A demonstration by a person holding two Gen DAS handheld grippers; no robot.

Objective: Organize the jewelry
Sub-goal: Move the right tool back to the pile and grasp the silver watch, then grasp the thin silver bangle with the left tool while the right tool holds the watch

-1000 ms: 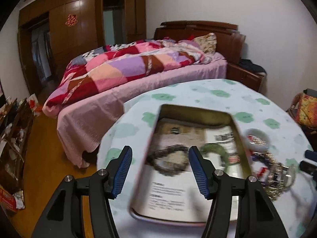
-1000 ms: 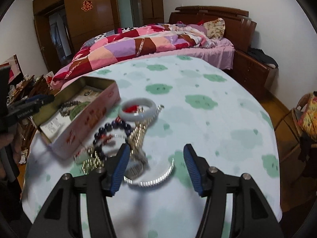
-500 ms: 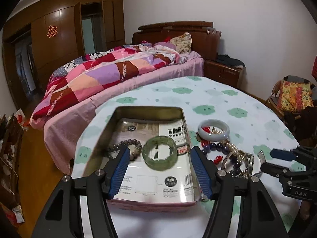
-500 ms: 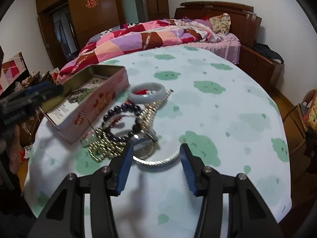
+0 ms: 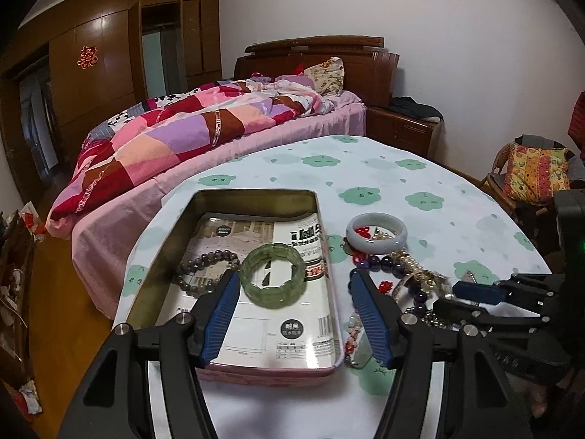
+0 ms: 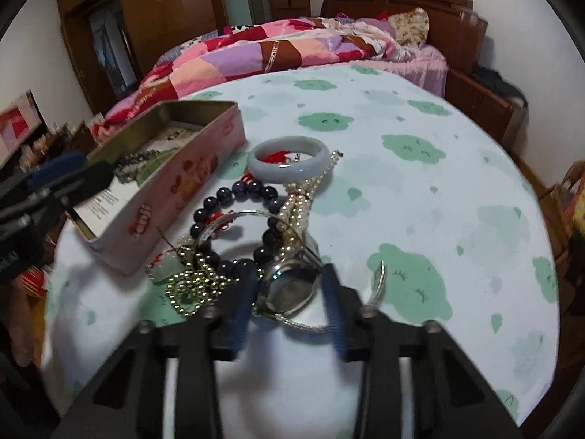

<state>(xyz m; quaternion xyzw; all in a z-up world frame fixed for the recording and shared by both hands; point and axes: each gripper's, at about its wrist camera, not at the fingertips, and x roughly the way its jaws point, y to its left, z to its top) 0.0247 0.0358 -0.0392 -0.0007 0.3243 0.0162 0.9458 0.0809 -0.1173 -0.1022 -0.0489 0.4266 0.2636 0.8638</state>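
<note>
Two pieces boxed, most of the pile still out.

In the tin (image 5: 256, 197) I see the green bangle (image 5: 273, 278) and grey bead bracelet (image 5: 206, 272). My left gripper (image 5: 294, 316) hangs released above them, empty. My right gripper (image 6: 289, 309) is closing around the watch (image 6: 290, 287); pale bangle (image 6: 289, 162), purple beads (image 6: 234, 197) at 12 o'clock remain on the table (image 6: 420, 190).

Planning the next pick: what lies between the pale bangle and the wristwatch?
The dark purple bead bracelet and pearl strands, in the right wrist view.
</note>
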